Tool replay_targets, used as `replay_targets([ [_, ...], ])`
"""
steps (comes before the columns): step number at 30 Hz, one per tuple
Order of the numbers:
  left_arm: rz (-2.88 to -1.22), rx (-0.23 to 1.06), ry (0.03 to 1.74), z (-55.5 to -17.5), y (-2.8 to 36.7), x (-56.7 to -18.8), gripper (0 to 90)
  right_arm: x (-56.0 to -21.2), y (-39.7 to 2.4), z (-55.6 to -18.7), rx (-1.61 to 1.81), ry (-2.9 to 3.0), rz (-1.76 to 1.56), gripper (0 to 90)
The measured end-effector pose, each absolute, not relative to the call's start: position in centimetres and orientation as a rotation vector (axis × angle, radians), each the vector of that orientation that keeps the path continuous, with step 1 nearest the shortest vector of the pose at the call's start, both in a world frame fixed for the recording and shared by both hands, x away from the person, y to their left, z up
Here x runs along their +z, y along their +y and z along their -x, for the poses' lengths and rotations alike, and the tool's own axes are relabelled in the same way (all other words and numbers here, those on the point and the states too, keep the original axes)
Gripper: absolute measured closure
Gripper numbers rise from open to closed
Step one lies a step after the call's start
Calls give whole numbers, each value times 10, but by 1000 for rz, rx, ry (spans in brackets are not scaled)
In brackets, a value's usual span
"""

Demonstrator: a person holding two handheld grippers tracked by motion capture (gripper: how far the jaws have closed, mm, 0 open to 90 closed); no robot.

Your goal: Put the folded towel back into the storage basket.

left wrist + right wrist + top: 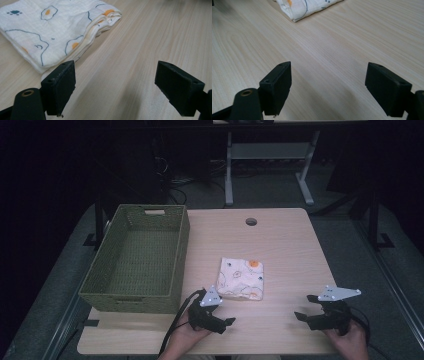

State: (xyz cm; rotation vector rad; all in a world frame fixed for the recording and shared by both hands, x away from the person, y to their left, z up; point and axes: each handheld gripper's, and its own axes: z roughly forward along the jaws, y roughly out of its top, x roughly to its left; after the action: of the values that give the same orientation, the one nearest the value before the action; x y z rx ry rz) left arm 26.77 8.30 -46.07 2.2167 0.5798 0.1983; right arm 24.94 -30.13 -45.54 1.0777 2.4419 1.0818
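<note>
A folded white cloth [241,278] printed with fried eggs and blue outlines lies flat near the middle of the wooden table [285,245]. My left gripper [221,312] rests just in front of the cloth's near left corner, jaws wide apart with bare wood between them. In the left gripper view the cloth [50,30] lies just beyond the left jaw. My right gripper [306,307] sits near the front right of the table, open and holding nothing. A corner of the cloth [307,7] shows far off in the right gripper view.
A green woven basket [137,257] with handle cut-outs stands on the table's left side, nothing inside it. A round cable hole [251,221] is in the table's far edge. Desk legs [229,170] and cables stand on the dark floor beyond.
</note>
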Motion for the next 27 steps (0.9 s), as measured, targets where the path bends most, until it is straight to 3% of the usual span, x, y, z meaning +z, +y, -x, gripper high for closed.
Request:
replay_targets([
  [13,-2242,218,560,-284,74,-441,164,-454,-302,-250,1098,2430,-1080,209],
  [27,-2322,246,539,-341,33,-419,200,-453,-301,-252,1106,2435,-1060,211],
])
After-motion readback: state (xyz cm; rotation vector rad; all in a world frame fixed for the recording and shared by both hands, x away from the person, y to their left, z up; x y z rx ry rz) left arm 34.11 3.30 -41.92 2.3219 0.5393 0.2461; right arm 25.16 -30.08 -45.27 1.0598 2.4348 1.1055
